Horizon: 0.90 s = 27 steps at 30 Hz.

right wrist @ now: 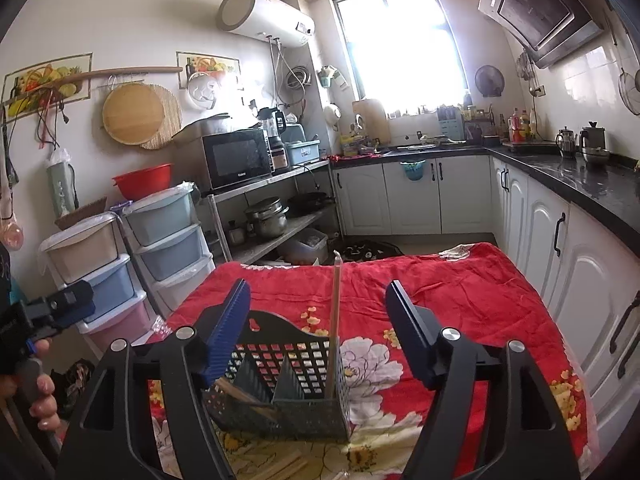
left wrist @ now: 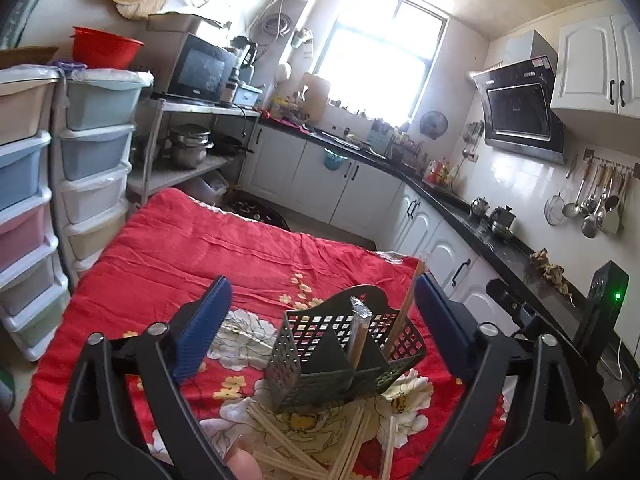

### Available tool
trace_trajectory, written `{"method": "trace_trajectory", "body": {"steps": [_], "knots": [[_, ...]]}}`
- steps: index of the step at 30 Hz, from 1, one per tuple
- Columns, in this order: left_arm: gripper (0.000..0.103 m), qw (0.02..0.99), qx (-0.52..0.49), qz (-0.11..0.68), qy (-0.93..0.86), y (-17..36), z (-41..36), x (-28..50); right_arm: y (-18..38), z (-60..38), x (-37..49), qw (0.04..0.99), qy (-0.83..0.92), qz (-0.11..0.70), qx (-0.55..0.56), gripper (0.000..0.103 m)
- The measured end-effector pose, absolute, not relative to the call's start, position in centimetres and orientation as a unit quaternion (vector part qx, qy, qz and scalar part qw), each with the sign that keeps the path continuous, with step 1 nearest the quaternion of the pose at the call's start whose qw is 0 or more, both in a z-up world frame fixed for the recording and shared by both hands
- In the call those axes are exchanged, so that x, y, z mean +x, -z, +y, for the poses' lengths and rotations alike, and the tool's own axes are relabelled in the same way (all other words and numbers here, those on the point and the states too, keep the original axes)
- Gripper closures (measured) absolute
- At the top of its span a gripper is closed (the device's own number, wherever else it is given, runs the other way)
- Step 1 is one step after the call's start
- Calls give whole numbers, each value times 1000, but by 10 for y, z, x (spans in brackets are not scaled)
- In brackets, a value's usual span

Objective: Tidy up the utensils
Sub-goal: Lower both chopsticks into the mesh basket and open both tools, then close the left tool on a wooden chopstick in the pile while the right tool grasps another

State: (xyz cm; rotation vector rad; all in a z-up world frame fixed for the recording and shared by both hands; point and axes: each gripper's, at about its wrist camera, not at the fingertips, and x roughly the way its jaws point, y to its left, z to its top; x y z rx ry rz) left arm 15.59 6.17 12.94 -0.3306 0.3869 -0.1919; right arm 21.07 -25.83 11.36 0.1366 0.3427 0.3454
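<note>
Both pairs of blue-padded fingers stand well apart with nothing pinched between them: the left gripper (left wrist: 320,320) frames the caddy from one side, the right gripper (right wrist: 320,332) from another, and neither set of pads touches it.

Nearest the left gripper, a loose heap of pale chopsticks (left wrist: 304,444) lies scattered on the red floral cloth (left wrist: 180,240), touching the caddy's foot. A fingertip (left wrist: 240,462) of the person's hand shows at the bottom edge.

Just beyond stands the dark perforated utensil caddy (left wrist: 344,344), split by partitions into compartments. One holds a foil-topped wrapped pair (left wrist: 360,328), standing nearly upright. Another holds a single chopstick (right wrist: 334,320), its tip rising well above the rim. In the right wrist view a brown stick (right wrist: 244,394) lies slanted low in the compartment on the left; I cannot tell what it is.

The caddy looks light. If a gripper dips for the heap and clips its wall, I'd guess it slides or tips and spills what is already sorted. The tall chopstick is also easy to knock out with a passing finger, and the crossed sticks in the heap may come up in twos.

Farther off, stacked pastel drawers (left wrist: 92,148) stand beside the table, with a red basin (left wrist: 106,50) on top.
</note>
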Motion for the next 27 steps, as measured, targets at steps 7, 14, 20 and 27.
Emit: {"method": "trace_trajectory", "body": {"steps": [7, 14, 20, 27], "knots": [[11, 965, -158, 189, 87, -121, 66, 142, -108, -255, 192, 965, -181, 177, 63, 33], [11, 962, -167, 200, 81, -106, 72, 133, -102, -248, 175, 963, -190, 186, 51, 33], [11, 958, -177, 213, 75, -92, 77, 125, -93, -242, 168, 958, -197, 203, 49, 33], [11, 954, -182, 229, 66, -76, 82, 118, -77, -237, 162, 951, -203, 229, 50, 33]]}}
